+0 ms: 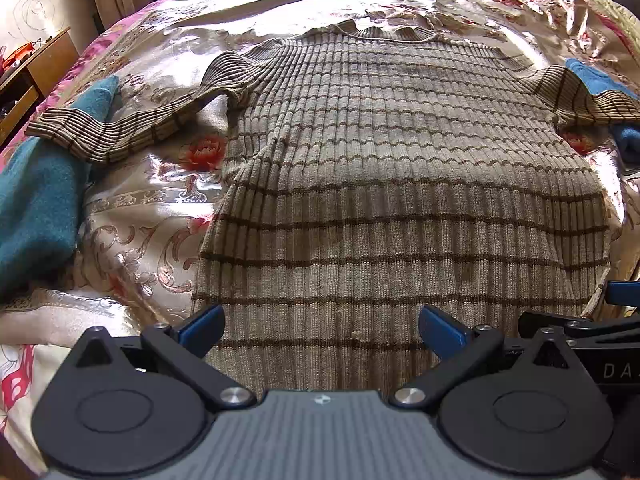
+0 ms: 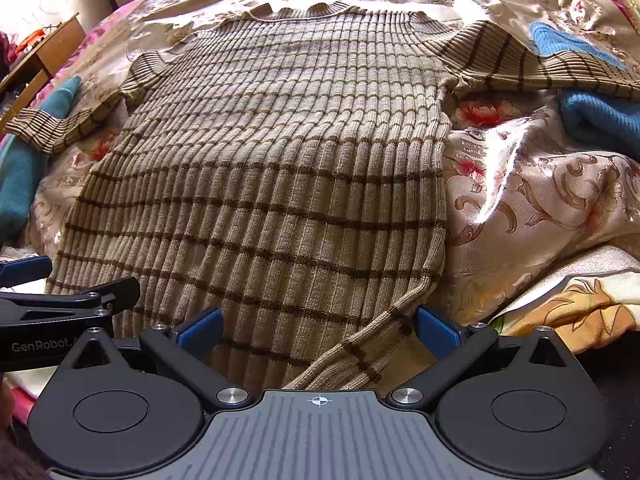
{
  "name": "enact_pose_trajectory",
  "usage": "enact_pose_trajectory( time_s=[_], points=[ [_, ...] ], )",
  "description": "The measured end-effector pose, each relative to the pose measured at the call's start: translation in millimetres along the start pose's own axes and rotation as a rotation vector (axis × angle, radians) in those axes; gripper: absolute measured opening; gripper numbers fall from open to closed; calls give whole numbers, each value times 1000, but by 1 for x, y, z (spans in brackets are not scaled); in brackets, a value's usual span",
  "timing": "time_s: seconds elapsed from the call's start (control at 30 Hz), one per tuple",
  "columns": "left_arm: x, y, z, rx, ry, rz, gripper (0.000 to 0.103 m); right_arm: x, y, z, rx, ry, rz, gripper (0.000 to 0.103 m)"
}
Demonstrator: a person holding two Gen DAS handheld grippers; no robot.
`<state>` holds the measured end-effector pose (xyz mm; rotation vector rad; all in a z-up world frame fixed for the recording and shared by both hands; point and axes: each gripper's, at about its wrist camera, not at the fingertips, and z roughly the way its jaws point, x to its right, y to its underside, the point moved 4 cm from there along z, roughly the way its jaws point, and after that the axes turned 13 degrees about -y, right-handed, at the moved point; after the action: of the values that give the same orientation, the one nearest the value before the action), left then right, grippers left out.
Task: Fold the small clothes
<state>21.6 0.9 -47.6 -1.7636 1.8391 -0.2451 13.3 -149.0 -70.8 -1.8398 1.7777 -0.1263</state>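
Tan ribbed sweater (image 1: 400,184) with dark brown stripes, spread flat and face up on the bed, collar at 12 o'clock, hem at 6 o'clock nearest both cameras. Left sleeve (image 1: 120,128) stretched out toward 9 o'clock, its cuff lying over a teal cloth (image 1: 36,208); right sleeve (image 2: 540,68) reaching toward 2 o'clock in the right wrist view, draped across a blue cloth (image 2: 592,116). Hem corner at 5 o'clock of the right wrist view turned over into a narrow folded strip (image 2: 360,352).

Left tongs (image 1: 320,330) spread wide, blue tips either side of the hem's middle, gripping nothing. Right tongs (image 2: 318,328) likewise spread wide, straddling the turned-over hem corner, not pinching it. Two tools side by side, each showing at the other's edge.

Underneath, shiny cream bedspread (image 2: 540,200) with red flowers and scrolls, rumpled at 3 o'clock. Wooden shelf (image 1: 44,60) at 10 o'clock, beyond the bed
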Motion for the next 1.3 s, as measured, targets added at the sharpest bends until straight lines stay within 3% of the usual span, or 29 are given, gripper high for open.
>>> enact_pose_trajectory(
  time_s=[0.67,0.93,1.13,1.3],
  points=[
    [2,1,0,-22,-5,-13,103,-3,1,-1,-7,8,-15,101],
    [1,-3,-3,6,6,-19,103,-2,-1,-5,11,0,-13,101],
    [9,-23,-11,75,24,21,103,12,-21,-22,106,15,12,96],
    [19,-53,-15,130,63,24,103,51,-48,-50,228,18,97,85]
  ],
)
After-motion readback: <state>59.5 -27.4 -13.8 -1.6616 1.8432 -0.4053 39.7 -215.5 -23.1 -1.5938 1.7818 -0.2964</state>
